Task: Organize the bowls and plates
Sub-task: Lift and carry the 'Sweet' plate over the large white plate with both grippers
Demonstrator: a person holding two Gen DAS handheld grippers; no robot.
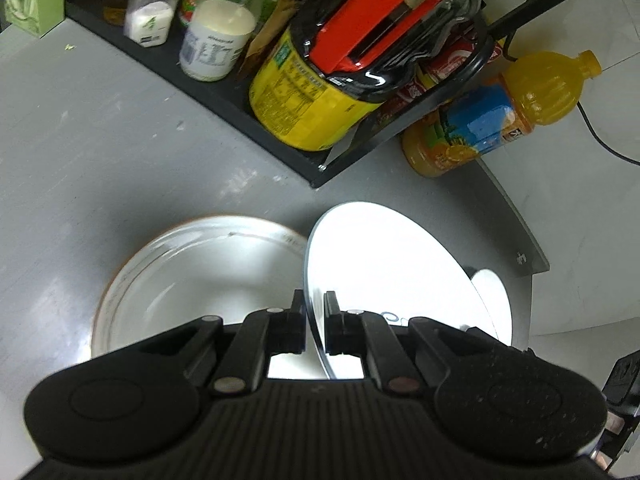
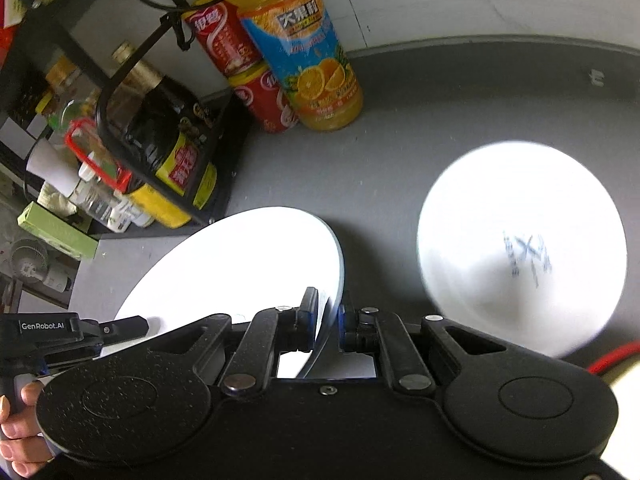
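Just right of the orange-rimmed bowl (image 1: 192, 280), both the left gripper (image 1: 313, 322) and right gripper (image 2: 329, 326) are pinching the tilted white plate (image 1: 380, 264) by its rim, so it's going bowl-ward.

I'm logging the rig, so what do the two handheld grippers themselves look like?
Both the left gripper and the right gripper are matte black plastic, with ribbed bodies, round side discs, silver rivets on linkage arms and short flat fingers. The right one shows blue pads; white "GenRobot.AI" lettering marks the left one's side.
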